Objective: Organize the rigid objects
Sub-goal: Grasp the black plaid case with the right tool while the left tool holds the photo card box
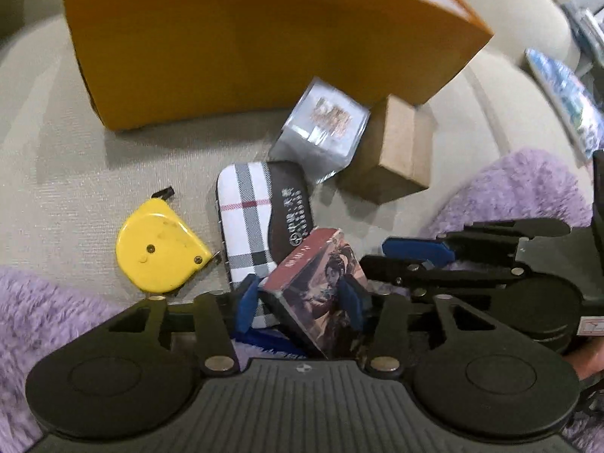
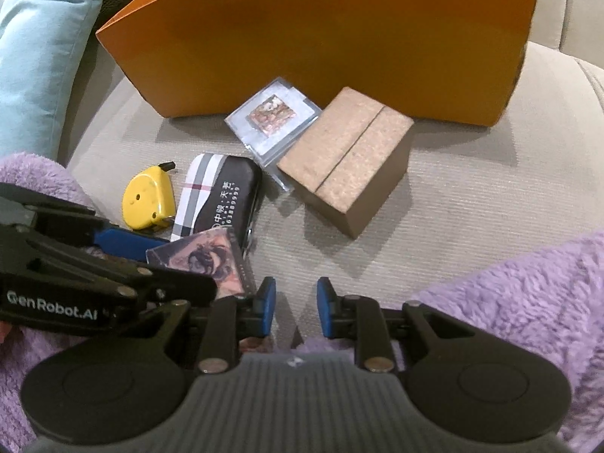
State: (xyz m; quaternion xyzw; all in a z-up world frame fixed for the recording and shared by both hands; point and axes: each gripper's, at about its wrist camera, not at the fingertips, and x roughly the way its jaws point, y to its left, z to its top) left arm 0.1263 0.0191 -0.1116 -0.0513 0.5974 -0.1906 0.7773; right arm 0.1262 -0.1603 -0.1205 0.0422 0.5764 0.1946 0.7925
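My left gripper (image 1: 300,302) is shut on a picture card box (image 1: 317,287), held tilted just above the sofa seat; the box also shows in the right wrist view (image 2: 211,260). My right gripper (image 2: 296,307) is open and empty, just right of the left gripper. Ahead lie a plaid-and-black case (image 1: 260,215) (image 2: 219,200), a yellow tape measure (image 1: 158,249) (image 2: 149,198), a clear plastic case (image 1: 321,128) (image 2: 271,117) and a brown cardboard box (image 1: 392,151) (image 2: 347,158). An orange box (image 1: 245,41) (image 2: 321,37) stands behind them.
All lies on a beige sofa cushion (image 2: 472,188). Purple fleece (image 2: 528,294) covers the near edge on both sides. A light blue pillow (image 2: 34,49) stands at far left. Magazines (image 1: 570,102) lie at far right.
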